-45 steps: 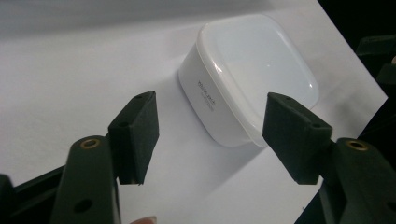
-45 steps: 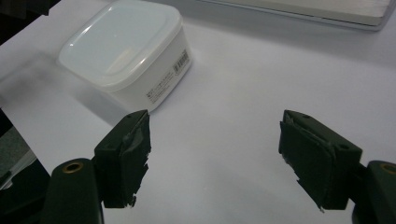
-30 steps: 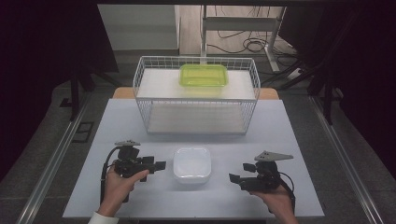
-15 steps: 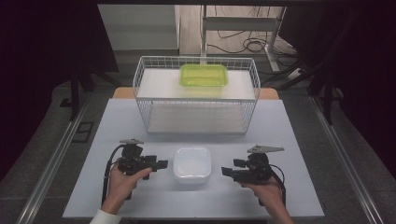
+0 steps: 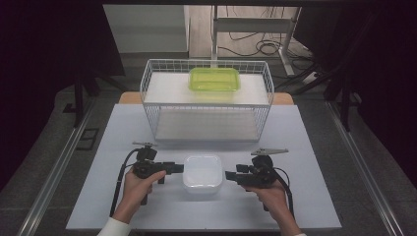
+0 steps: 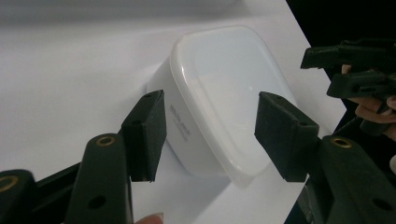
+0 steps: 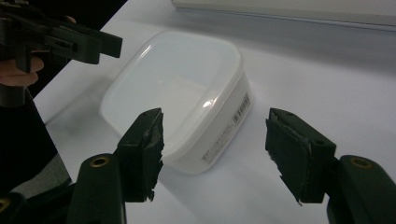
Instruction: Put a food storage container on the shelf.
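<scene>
The white tub [image 5: 202,172] sits open side up on the table [image 5: 123,128], nearly square, its slightly longer side running away from me toward the wire basket [image 5: 206,101]. It lies between my left gripper [image 5: 173,168] and right gripper [image 5: 230,175], each at one flank. Both sets of jaws have just been closing yet stand apart, pads off the wall, a tub corner between each pair. It is smooth, glossy plastic with rounded corners and a label on one side
</scene>
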The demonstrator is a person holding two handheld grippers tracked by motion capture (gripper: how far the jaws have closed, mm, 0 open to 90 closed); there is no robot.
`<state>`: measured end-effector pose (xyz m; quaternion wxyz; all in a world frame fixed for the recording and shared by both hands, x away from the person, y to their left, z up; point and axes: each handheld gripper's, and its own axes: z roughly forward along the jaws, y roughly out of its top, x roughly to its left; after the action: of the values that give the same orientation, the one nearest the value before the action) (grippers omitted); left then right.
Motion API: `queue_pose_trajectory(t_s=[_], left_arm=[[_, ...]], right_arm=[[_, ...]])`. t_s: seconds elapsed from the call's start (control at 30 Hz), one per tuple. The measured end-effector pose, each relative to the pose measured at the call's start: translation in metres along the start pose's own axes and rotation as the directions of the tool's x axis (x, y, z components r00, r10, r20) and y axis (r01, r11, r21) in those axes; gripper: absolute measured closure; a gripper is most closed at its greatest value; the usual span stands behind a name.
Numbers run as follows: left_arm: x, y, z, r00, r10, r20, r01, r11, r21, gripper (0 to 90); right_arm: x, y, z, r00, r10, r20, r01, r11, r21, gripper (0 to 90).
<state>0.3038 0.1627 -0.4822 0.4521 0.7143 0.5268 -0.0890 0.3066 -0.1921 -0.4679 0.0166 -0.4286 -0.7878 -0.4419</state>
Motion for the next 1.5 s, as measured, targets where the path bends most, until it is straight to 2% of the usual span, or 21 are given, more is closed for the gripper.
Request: queue_pose_trajectory(t_s=[0.23, 0.33, 0.5, 0.63, 0.83, 0.9, 1.03, 1.17, 1.23, 1.3, 1.4, 1.5], left_arm=[[0.005, 0.002, 0.008, 1.0, -0.008, 0.001, 0.008, 0.9994, 0.035, 44.9], [0.008, 0.0, 0.011, 0.9998, -0.022, 0.0, 0.022, 0.9986, 0.049, 45.6], [0.01, -0.003, 0.014, 0.9991, -0.041, 0.012, 0.041, 0.9977, 0.054, 48.3], [0.01, -0.003, 0.016, 0.9987, -0.044, 0.026, 0.042, 0.9972, 0.062, 50.5], [0.011, -0.005, 0.017, 0.9971, -0.058, 0.049, 0.055, 0.9961, 0.069, 55.0], [0.012, -0.006, 0.018, 0.9959, -0.069, 0.058, 0.065, 0.9954, 0.07, 56.7], [0.014, -0.008, 0.02, 0.9908, -0.09, 0.102, 0.081, 0.9934, 0.081, 63.8], [0.013, -0.009, 0.02, 0.9888, -0.106, 0.105, 0.098, 0.9919, 0.081, 65.8], [0.012, -0.01, 0.019, 0.9889, -0.108, 0.102, 0.1, 0.9918, 0.08, 66.8], [0.011, -0.01, 0.017, 0.9884, -0.11, 0.105, 0.102, 0.9917, 0.078, 68.0], [0.01, -0.011, 0.015, 0.9871, -0.113, 0.113, 0.106, 0.992, 0.068, 70.6], [0.008, -0.012, 0.012, 0.9868, -0.114, 0.115, 0.108, 0.9926, 0.055, 73.4]], right_arm=[[0.001, 0.015, 0.014, 0.9999, 0.012, -0.011, -0.012, 0.9999, 0.0, 38.3], [0.0, 0.018, 0.02, 0.9993, 0.036, -0.014, -0.036, 0.9993, 0.008, 38.9], [-0.004, 0.015, 0.03, 0.9975, 0.067, -0.024, -0.066, 0.9972, 0.034, 39.4], [-0.009, 0.012, 0.034, 0.9926, 0.114, -0.042, -0.113, 0.993, 0.035, 41.5], [-0.008, 0.009, 0.041, 0.9913, 0.121, -0.05, -0.118, 0.9907, 0.068, 47.4], [-0.01, 0.008, 0.041, 0.9867, 0.147, -0.069, -0.143, 0.9873, 0.07, 51.1], [-0.016, 0.005, 0.041, 0.9747, 0.195, -0.11, -0.187, 0.9794, 0.077, 58.4], [-0.018, 0.004, 0.041, 0.9645, 0.228, -0.134, -0.218, 0.9724, 0.084, 63.2], [-0.02, 0.003, 0.04, 0.9532, 0.261, -0.152, -0.251, 0.9643, 0.086, 65.7], [-0.02, 0.002, 0.038, 0.9462, 0.282, -0.159, -0.271, 0.9585, 0.088, 67.5], [-0.019, 0.002, 0.035, 0.9444, 0.286, -0.161, -0.275, 0.9573, 0.088, 70.0], [-0.019, 0.0, 0.031, 0.9345, 0.303, -0.187, -0.293, 0.9528, 0.078, 73.1]])
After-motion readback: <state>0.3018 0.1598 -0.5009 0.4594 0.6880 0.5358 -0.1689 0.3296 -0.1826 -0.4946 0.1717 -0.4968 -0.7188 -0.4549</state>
